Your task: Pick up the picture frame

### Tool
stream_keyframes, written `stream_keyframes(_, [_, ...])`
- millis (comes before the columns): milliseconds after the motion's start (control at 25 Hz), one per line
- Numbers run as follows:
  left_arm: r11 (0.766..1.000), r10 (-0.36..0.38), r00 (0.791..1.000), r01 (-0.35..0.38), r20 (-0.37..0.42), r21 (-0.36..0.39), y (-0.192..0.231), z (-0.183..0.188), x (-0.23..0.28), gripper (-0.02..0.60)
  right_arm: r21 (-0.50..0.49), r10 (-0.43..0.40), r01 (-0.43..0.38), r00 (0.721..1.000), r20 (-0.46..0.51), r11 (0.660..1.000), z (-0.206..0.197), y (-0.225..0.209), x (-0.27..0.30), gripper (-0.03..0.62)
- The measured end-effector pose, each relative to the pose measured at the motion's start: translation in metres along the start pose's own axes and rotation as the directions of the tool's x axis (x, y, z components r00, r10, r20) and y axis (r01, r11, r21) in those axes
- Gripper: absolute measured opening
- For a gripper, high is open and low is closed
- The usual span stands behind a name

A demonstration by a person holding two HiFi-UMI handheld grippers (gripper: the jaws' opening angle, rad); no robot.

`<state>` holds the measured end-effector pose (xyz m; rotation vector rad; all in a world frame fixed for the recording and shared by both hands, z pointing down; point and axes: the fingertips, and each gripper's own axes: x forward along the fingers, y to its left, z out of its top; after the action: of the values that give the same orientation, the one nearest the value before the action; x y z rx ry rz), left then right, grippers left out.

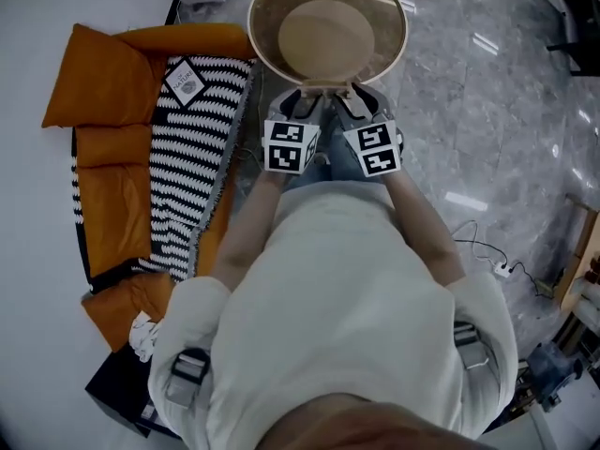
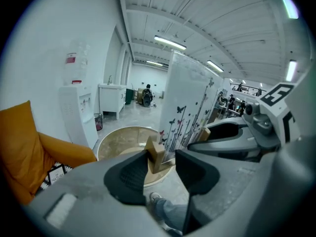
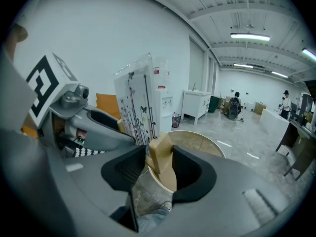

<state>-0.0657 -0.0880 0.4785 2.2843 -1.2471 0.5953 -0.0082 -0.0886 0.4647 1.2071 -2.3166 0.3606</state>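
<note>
Our left gripper (image 2: 160, 164) and right gripper (image 3: 160, 169) are both clamped on the picture frame (image 2: 190, 102), holding it upright in the air by the round table's (image 1: 403, 36) near rim. Around us we see grey marble floor (image 1: 487, 92), with the orange sofa (image 1: 103, 92) to our left.

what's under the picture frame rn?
The picture frame hangs over the round table's near rim; a jeans leg and shoe show below. The left gripper's body covers the rest.
</note>
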Motion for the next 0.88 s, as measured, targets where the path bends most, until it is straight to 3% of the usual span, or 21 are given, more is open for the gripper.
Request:
stream_keyframes(560, [1.000, 0.009, 0.999, -0.010, 0.050, 0.018, -0.009, 0.032, -0.050, 0.175, -0.041, 0.042, -0.038, 0.995, 0.094, 0.998, 0.043, 0.020, -0.039, 0.163])
stream_keyframes(880, [0.999, 0.006, 0.996, -0.009, 0.084, 0.043, -0.013, 0.039, -0.064, 0.175, -0.069, 0.030, -0.021, 0.991, 0.132, 0.997, 0.053, 0.026, -0.052, 0.160])
